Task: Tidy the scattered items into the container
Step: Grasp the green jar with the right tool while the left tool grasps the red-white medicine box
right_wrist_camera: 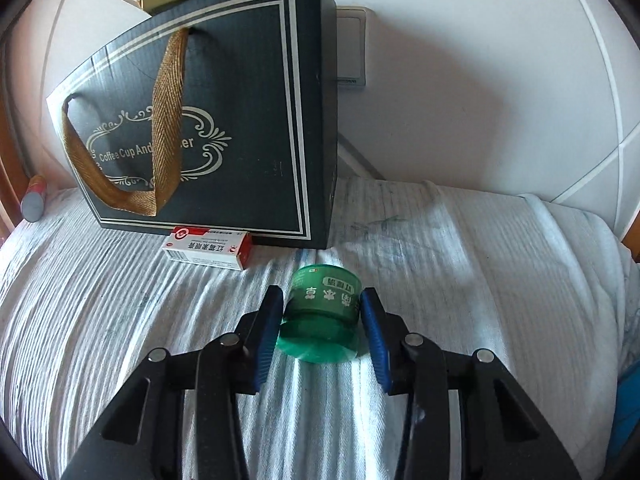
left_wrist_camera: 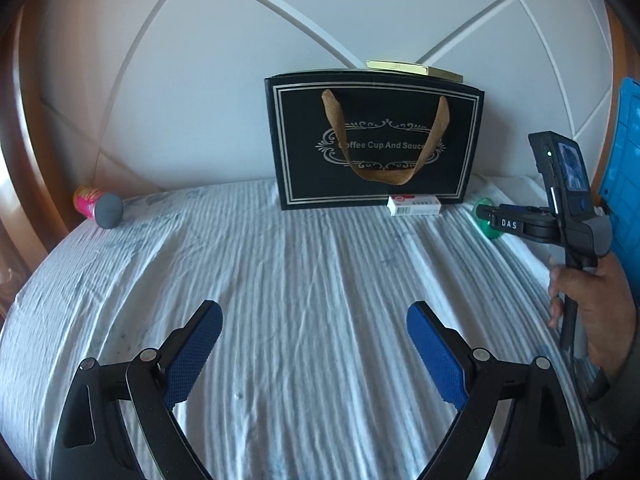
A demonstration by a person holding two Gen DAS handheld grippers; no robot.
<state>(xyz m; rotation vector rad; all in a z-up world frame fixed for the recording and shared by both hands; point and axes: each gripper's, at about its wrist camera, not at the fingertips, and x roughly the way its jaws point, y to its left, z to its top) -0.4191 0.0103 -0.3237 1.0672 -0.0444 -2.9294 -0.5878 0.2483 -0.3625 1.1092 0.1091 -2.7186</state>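
Tidying barely begun: first item gripped, nothing seen going into the bag yet.

Right tool (right_wrist_camera: 322,316) clamped on the green jar (right_wrist_camera: 320,312), blue pads pressing both its sides, jar still down on the bed sheet (right_wrist_camera: 100,320) just in front of the black gift bag (right_wrist_camera: 216,128). Left tool (left_wrist_camera: 314,350) spread wide apart, holding nothing, well short of the bag. Still left to collect: the red-and-white medicine box (right_wrist_camera: 208,250) lying against the bag's foot, and the pink can with grey cap (left_wrist_camera: 98,205) far off to the bag's left. A yellow box (left_wrist_camera: 414,70) already poking out of the bag's top.
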